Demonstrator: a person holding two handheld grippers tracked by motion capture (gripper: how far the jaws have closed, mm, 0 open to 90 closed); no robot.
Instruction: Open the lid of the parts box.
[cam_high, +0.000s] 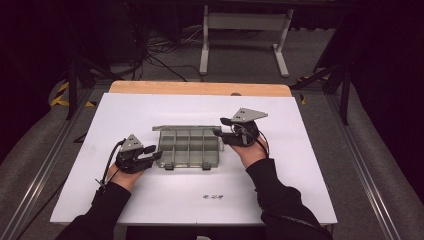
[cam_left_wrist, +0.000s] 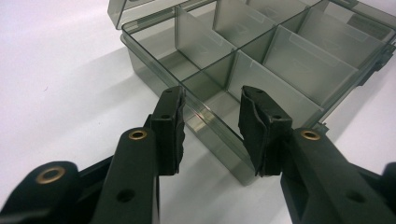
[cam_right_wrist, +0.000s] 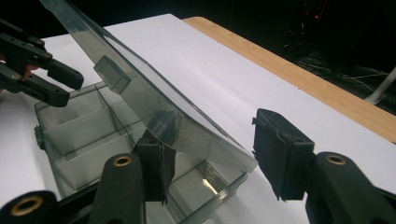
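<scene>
1. The box (cam_high: 189, 146) sits mid-counter (cam_high: 125, 115), lid (cam_right_wrist: 140, 88) half raised.
2. Our left claw (cam_left_wrist: 212, 130) gapes astride the box's near corner, gripping nothing.
3. Our right claw (cam_right_wrist: 210, 163) stands open around the lid's edge, one pad under it.

The scene is taken from above by the high view, which is set over the person's side and faces forward and down, so the whole white tabletop (cam_high: 150, 200) and the floor beyond are seen from afar. The left gripper view is carried low and very near, looking along its own fingers (cam_left_wrist: 170, 130) at one corner of the clear compartment box (cam_left_wrist: 261, 60). The right gripper view is likewise set close above the tabletop (cam_right_wrist: 224, 74), facing across the same box (cam_right_wrist: 88, 135) under its raised lid (cam_right_wrist: 149, 102). The box (cam_high: 189, 146) is shared by all three views; the left gripper (cam_right_wrist: 42, 79) is also caught at the far left of the right gripper view.
</scene>
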